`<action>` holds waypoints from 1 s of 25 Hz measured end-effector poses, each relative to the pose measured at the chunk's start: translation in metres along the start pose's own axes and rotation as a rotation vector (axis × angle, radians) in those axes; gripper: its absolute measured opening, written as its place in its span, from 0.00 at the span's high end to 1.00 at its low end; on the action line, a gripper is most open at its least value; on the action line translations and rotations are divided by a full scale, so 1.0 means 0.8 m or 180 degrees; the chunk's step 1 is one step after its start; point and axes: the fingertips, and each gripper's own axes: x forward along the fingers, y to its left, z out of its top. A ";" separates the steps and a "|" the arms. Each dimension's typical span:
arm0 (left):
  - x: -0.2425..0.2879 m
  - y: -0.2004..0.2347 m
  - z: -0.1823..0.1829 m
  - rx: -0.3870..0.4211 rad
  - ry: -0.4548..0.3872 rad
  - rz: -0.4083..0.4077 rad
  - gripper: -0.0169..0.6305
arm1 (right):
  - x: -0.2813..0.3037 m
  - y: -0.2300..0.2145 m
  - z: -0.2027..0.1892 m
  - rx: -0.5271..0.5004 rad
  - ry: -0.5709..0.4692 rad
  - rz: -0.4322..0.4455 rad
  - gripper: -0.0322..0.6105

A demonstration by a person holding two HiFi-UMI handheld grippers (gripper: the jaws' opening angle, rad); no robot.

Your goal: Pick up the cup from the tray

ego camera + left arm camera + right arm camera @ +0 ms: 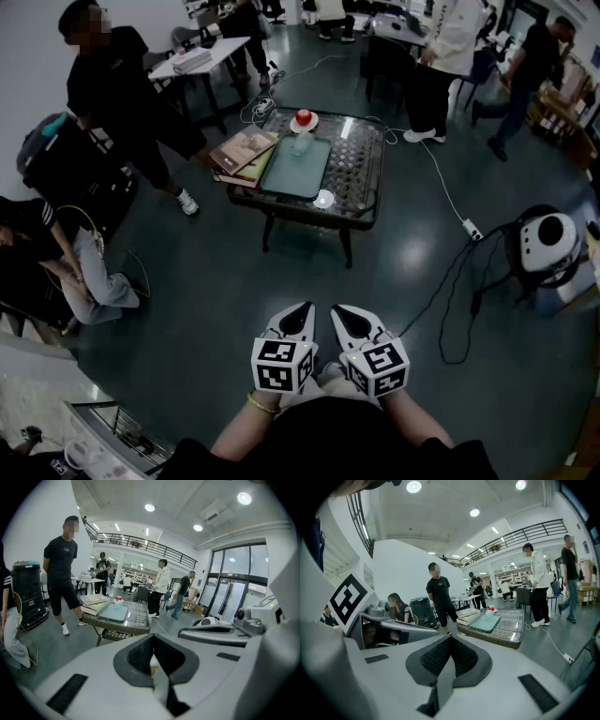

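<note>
Both claws are clenched on nothing. The left gripper (301, 313) has its grey jaws pressed together, and the right gripper (341, 314) has its jaws meeting the same way. They are held side by side, low in front of the person, angled a little downward over the dark glossy floor (281, 272).

Well ahead of both stands a low table with a glass top and woven rim (361, 178). A flat teal rectangular tray (298, 173) lies on it. The small pale translucent cup (300, 145) sits at the tray's far end, well apart from either claw and roughly straight ahead of them. It seems to stand upright, long axis vertical and mouth upward, though it is too small to be sure.

A red-and-white round object (304, 119) rests just beyond the cup. A stack of books (242, 155) lies beside the tray's left edge.
</note>
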 end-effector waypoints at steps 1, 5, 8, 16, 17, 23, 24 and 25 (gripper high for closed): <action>0.002 -0.002 0.000 0.0002 -0.0003 0.0006 0.96 | -0.001 -0.002 -0.001 0.0002 0.0000 0.0007 0.94; 0.009 -0.009 0.000 0.0008 -0.0009 0.0028 0.96 | -0.005 -0.013 -0.001 -0.0001 -0.0021 0.0032 0.94; 0.011 -0.008 -0.001 0.0012 -0.0008 0.0045 0.96 | -0.003 -0.016 0.000 0.0008 -0.0036 0.0048 0.94; 0.019 -0.010 0.002 -0.0020 -0.0019 0.0108 0.96 | -0.004 -0.025 0.008 -0.0005 -0.0102 0.0117 0.94; 0.020 -0.011 0.002 -0.0023 -0.0021 0.0114 0.96 | -0.005 -0.027 0.009 0.0041 -0.0131 0.0143 0.94; 0.028 -0.021 -0.005 -0.0066 -0.0012 0.0117 0.96 | -0.007 -0.036 0.006 0.0060 -0.0093 0.0226 0.94; 0.029 -0.022 -0.006 -0.0072 -0.0007 0.0127 0.96 | -0.007 -0.036 0.005 0.0064 -0.0077 0.0246 0.94; 0.029 -0.021 -0.006 -0.0077 -0.0006 0.0137 0.96 | -0.006 -0.036 0.003 0.0069 -0.0059 0.0265 0.94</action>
